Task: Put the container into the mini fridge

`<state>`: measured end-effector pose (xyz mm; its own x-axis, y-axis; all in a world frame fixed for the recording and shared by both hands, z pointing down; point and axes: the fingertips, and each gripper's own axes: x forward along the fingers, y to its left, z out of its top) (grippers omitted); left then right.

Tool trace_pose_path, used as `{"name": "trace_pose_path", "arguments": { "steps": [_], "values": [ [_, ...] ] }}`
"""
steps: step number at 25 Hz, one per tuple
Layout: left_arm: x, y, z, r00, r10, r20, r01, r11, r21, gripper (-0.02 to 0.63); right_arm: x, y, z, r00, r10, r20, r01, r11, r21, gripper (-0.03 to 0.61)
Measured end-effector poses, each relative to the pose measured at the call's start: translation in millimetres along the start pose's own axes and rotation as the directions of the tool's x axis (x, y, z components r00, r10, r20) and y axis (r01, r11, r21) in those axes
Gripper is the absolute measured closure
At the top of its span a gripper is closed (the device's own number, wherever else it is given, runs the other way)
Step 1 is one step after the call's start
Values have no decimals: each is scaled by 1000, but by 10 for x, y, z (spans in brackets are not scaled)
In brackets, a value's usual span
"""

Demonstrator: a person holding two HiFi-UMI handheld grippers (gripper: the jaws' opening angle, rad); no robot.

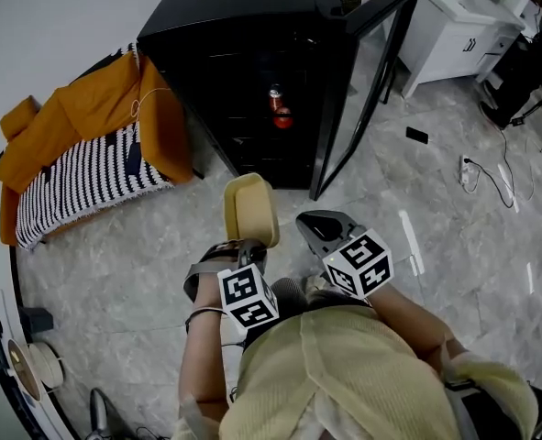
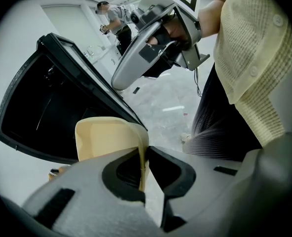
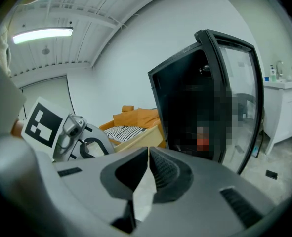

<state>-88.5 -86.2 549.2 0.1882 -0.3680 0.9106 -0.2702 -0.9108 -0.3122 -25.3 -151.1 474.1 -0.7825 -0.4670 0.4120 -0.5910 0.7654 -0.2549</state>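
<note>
The black mini fridge (image 1: pixel 243 53) stands on the floor ahead with its glass door (image 1: pixel 362 81) swung open to the right. A red can (image 1: pixel 277 106) sits on a shelf inside. My left gripper (image 1: pixel 248 246) is shut on the thin wall of a cream container (image 1: pixel 250 207), held upright in front of the fridge opening. In the left gripper view the container (image 2: pixel 106 137) rises from the jaws of the left gripper (image 2: pixel 143 157), with the fridge (image 2: pixel 42 107) behind. My right gripper (image 1: pixel 321 227) hangs beside it, shut and empty; the right gripper (image 3: pixel 148 154) faces the fridge (image 3: pixel 185 98).
An orange couch with a striped blanket (image 1: pixel 78 154) lies left of the fridge. A white cabinet (image 1: pixel 449 26) stands at the back right. A phone (image 1: pixel 417 135) and cables (image 1: pixel 477 172) lie on the marble floor. A person (image 2: pixel 113 16) stands far off.
</note>
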Motion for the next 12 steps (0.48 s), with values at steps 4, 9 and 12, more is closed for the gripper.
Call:
{"name": "trace_pose_path", "arguments": {
  "steps": [4, 9, 12],
  "values": [
    [70, 165, -22, 1000, 7, -13, -7, 1000, -10, 572, 39, -129, 28, 1000, -13, -8, 13, 1000, 4, 548],
    [174, 413, -59, 1000, 20, -14, -20, 1000, -3, 572, 158, -234, 52, 1000, -23, -21, 23, 1000, 6, 548],
    [267, 578, -94, 1000, 20, -15, -20, 1000, 12, 572, 251, -332, 100, 999, -38, -25, 39, 999, 10, 548]
  ]
}}
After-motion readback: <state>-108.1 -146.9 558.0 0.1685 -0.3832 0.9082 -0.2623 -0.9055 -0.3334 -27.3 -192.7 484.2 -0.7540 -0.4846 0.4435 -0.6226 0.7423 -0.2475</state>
